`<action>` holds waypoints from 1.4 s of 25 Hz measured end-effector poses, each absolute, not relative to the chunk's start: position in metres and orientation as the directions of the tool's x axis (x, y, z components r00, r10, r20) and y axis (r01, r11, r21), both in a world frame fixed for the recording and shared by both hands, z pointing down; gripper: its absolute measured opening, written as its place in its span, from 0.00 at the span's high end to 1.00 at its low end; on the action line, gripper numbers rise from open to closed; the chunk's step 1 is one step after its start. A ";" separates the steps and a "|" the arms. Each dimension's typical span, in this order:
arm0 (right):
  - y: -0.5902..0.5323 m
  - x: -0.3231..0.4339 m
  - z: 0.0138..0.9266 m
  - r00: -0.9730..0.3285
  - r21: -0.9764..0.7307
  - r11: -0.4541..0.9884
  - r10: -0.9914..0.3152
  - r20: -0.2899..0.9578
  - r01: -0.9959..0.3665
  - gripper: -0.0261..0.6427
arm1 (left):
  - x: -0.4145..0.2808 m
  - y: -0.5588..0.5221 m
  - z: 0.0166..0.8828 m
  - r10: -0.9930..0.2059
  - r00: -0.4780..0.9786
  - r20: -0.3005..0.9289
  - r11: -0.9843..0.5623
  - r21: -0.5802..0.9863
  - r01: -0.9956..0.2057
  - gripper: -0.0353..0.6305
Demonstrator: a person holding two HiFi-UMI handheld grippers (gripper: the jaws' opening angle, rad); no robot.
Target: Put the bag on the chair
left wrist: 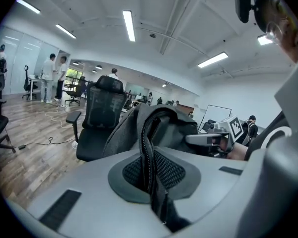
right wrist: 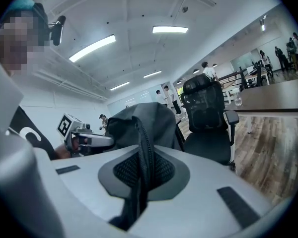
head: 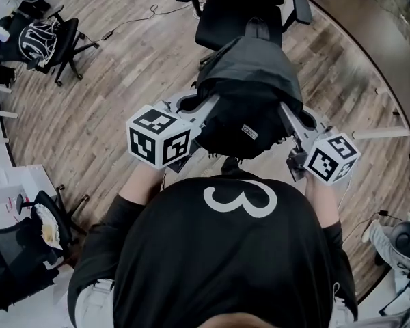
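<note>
The bag [head: 249,101] hangs in the air between your two tongs, its dark bulk sagging below the line that joins them. Your left gripper [head: 203,115] is clamped on the left strap [left wrist: 148,152], a black ribbed band that runs straight up through its closed jaws. Your right gripper [head: 287,118] is pinched the same way on the right strap [right wrist: 140,152]. Holding one band in each tong probably serves you well: the load is shared, the bag stays level, and it cannot swing or twist as a one-sided hold would let it. Both tongs point forward and slightly down, with the bag's top just beyond their tips. That leaves its underside free to meet a seat first. The chair [head: 239,12], a black office chair with armrests and a mesh back, stands directly beyond the bag, in line with both tongs and near but not touching it, so the bag is not yet on it. Its seat faces you, which looks like the reason you carry the bag head-on. The wooden floor [head: 123,94] lies below. A second chair [head: 51,39] stands well off to the left of your left tong, and a curved table [head: 355,19] runs past the right one.
</note>
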State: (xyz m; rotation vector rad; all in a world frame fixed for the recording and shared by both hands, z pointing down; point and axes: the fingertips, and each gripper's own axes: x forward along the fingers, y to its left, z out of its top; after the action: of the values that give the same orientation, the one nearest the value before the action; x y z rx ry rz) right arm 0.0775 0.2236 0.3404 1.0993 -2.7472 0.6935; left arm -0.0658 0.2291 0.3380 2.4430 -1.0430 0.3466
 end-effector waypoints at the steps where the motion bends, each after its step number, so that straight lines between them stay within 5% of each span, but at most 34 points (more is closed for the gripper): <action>1: 0.205 0.081 0.347 -0.738 -0.385 0.634 -0.623 0.260 -0.671 0.92 | -0.062 0.211 0.344 -0.613 0.677 0.407 -0.601 0.317 -0.734 0.91; 17: 0.060 0.128 0.377 -0.724 -0.398 0.608 -0.619 0.303 -0.687 0.92 | -0.015 0.063 0.382 -0.584 0.653 0.483 -0.557 0.346 -0.755 0.91; 35: 0.036 0.140 0.339 -0.712 -0.344 0.625 -0.644 0.281 -0.701 0.92 | -0.003 0.043 0.342 -0.613 0.666 0.425 -0.599 0.299 -0.743 0.91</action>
State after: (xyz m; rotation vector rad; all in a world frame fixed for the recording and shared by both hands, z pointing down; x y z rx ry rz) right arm 0.1399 0.0361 0.3387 1.1284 -2.7119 0.6596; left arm -0.0033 0.0434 0.3420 2.4282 -1.0560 0.3866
